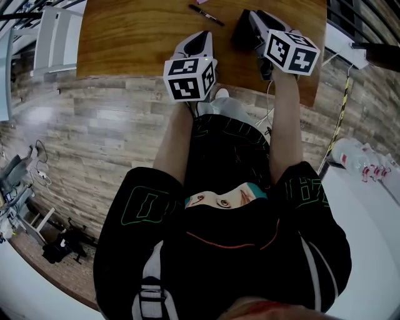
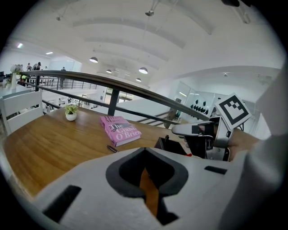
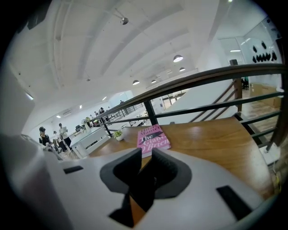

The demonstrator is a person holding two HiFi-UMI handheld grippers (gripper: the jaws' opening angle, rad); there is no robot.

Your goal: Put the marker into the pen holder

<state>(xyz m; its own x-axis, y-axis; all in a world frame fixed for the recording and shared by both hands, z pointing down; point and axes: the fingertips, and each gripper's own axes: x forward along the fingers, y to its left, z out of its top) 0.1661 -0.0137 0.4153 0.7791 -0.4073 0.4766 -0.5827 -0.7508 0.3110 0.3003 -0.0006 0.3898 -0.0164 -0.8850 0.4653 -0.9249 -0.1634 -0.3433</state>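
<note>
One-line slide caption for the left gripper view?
Marker lies on the wooden table by a pink book, left of the black pen holder.

Pink book (image 2: 119, 130); black marker (image 1: 206, 15); brown table (image 1: 137, 37).

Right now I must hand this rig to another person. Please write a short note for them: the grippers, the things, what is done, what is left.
Left gripper: shut, empty.
Right gripper: open, empty, close by the pen holder.
Marker: lies flat on the wooden table, left of the holder in the head view, apart from it.
Done: nothing; the marker is not picked up.
Left: grasp the marker, carry it to the holder, drop it in.
</note>
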